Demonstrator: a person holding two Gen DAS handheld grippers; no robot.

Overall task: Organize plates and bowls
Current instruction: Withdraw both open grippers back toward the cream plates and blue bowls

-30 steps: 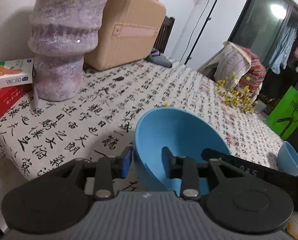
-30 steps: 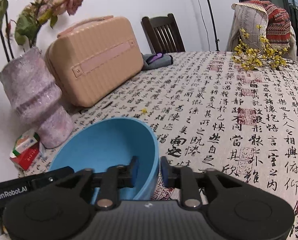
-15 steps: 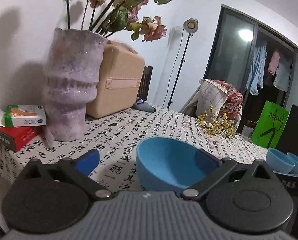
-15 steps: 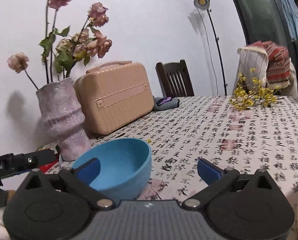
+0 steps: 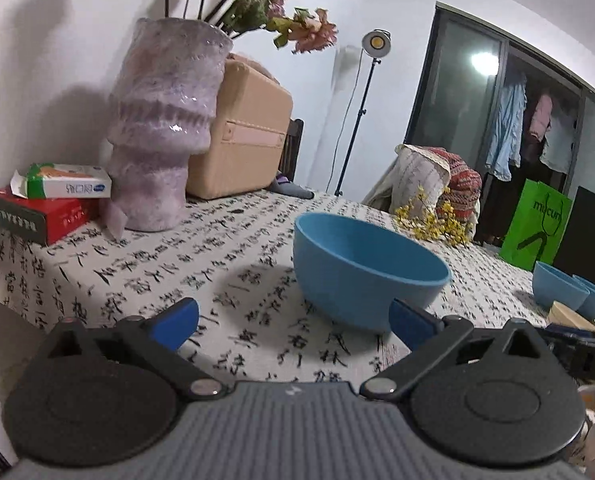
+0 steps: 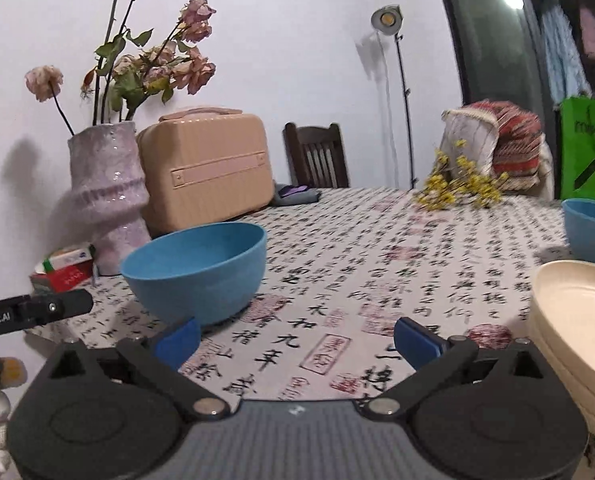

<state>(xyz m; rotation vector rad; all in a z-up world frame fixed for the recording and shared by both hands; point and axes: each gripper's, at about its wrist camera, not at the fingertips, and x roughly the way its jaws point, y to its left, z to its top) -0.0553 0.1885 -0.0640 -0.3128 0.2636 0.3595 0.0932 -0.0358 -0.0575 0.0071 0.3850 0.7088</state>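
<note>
Matte blue bowl (image 5: pixel 367 270) sits upright on the calligraphy-print tablecloth (image 5: pixel 233 248), near the lilac vase (image 5: pixel 163 128). Left gripper (image 5: pixel 293 318) and right gripper (image 6: pixel 297 338) jaws have just been opening; both now spread wide, nothing between them. Only the right view shows stacked cream plates (image 6: pixel 573 332), cut off at the frame edge; two further blue bowls (image 5: pixel 569 290) appear small in the left view.

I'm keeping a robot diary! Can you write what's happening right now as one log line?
left gripper: open, empty | right gripper: open, empty | big bowl: upright on table, released | plates: stacked at right
</note>
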